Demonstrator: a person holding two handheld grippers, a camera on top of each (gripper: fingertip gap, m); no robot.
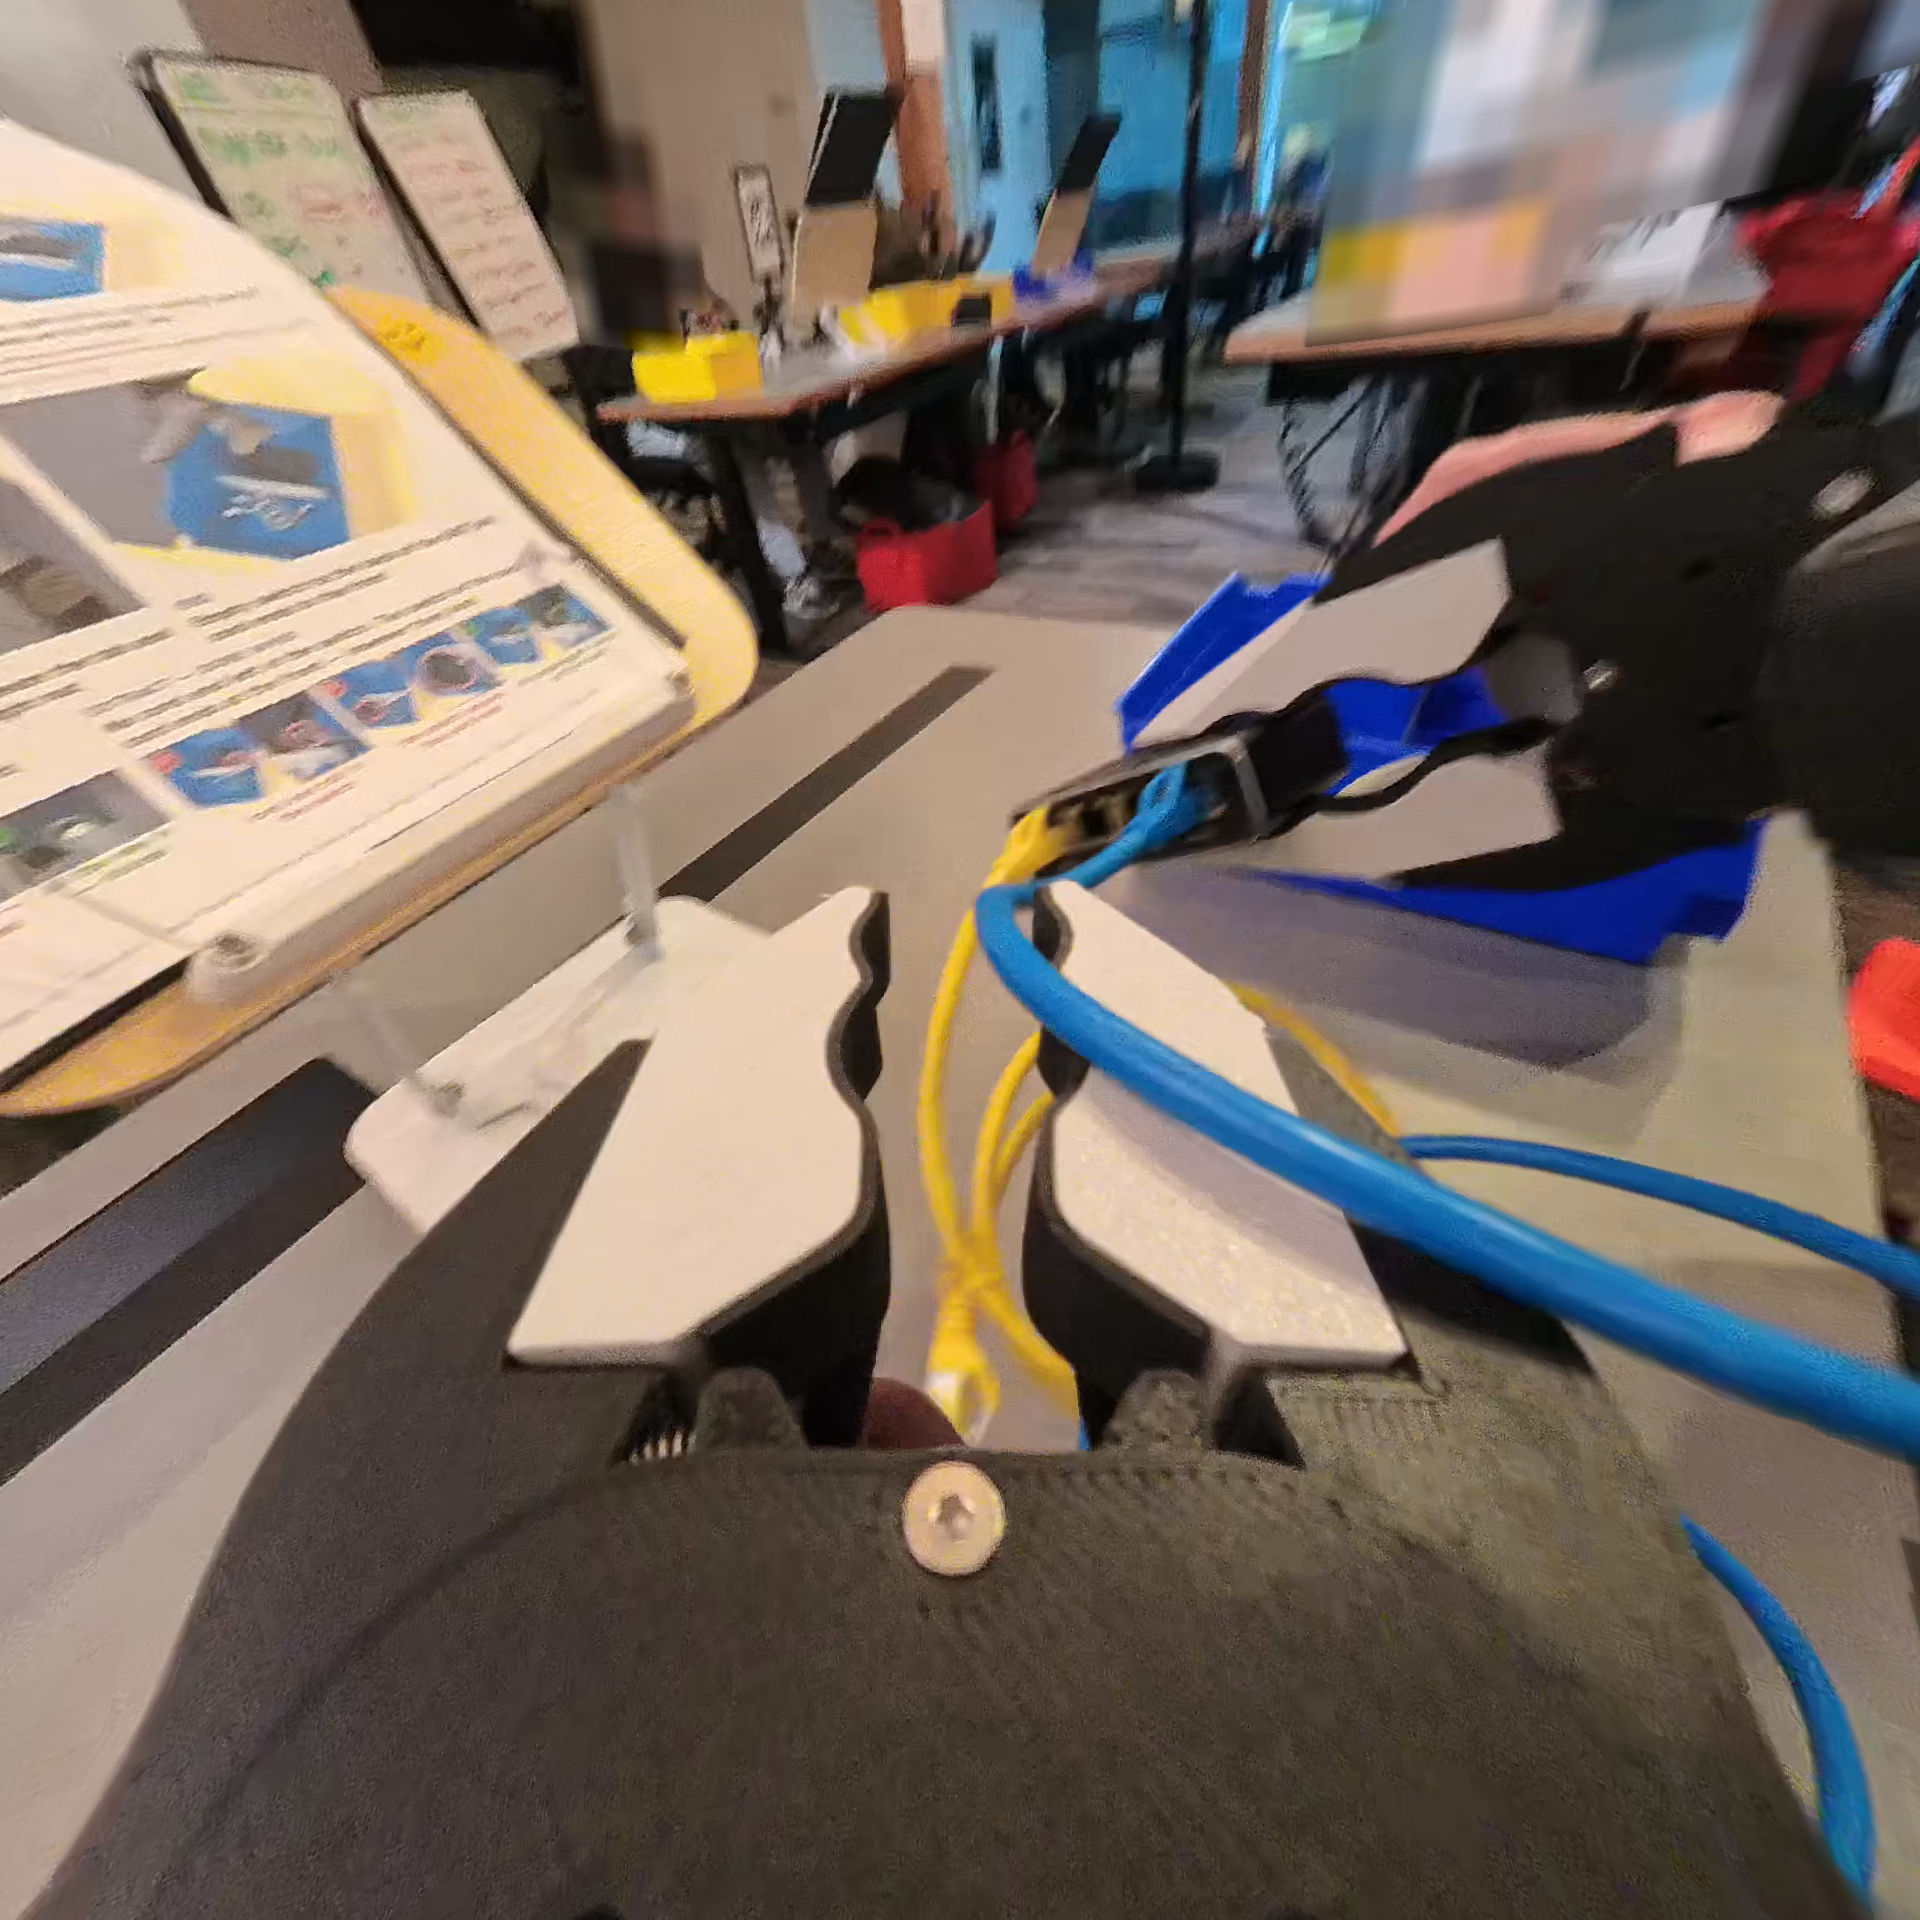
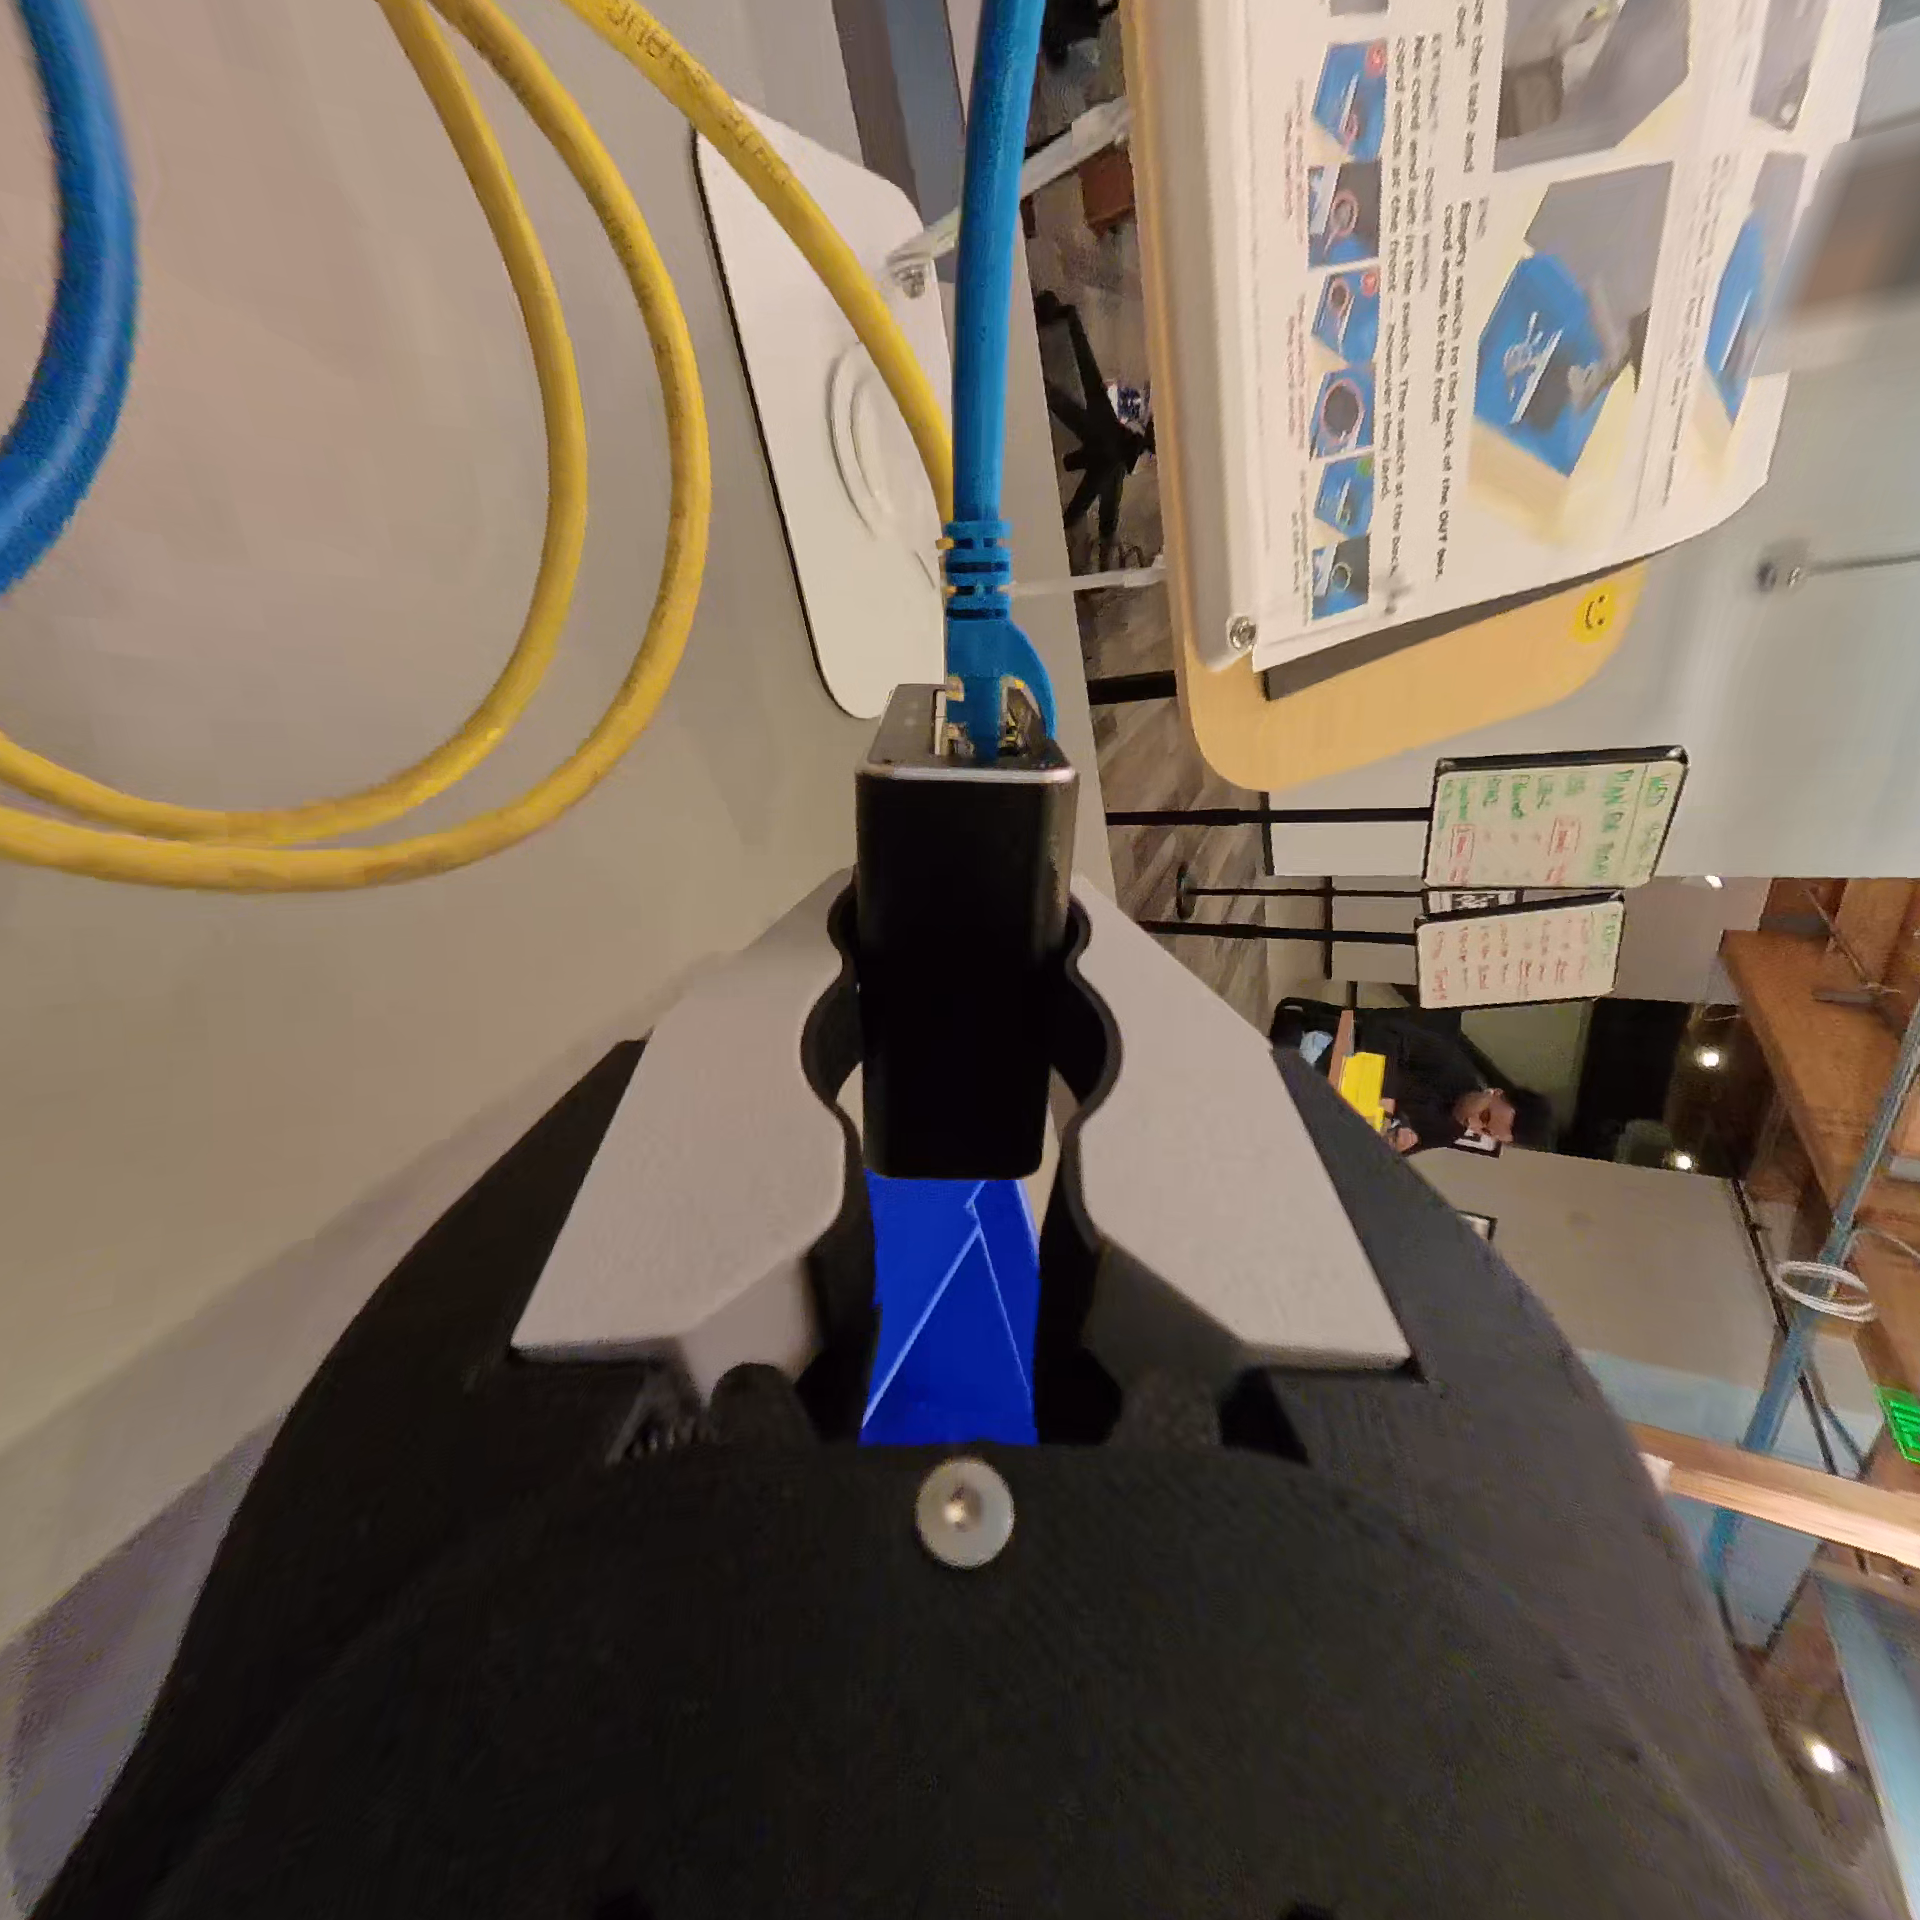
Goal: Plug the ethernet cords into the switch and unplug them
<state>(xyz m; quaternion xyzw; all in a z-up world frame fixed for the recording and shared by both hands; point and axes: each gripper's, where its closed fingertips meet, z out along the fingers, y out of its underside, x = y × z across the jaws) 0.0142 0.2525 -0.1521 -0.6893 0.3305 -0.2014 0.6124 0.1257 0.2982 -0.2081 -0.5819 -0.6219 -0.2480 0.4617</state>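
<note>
Switch (image 2: 961,935): small black box, rigid and light by the look of it; my right gripper (image 2: 961,997) is clamped on its body, port face pointing away from me.
Blue cord (image 2: 982,343): plugged into the switch; I judge it springy and fairly stiff, so take it at the ribbed boot beside the switch, not along its length.
Yellow cord (image 1: 961,1049): thinner and floppier; one plug sits at the switch, just beside the blue cord's.
Left gripper (image 1: 961,914): jaws apart, holding nothing, just short of the switch; the yellow cord runs through the gap and the blue cord crosses my right finger.
</note>
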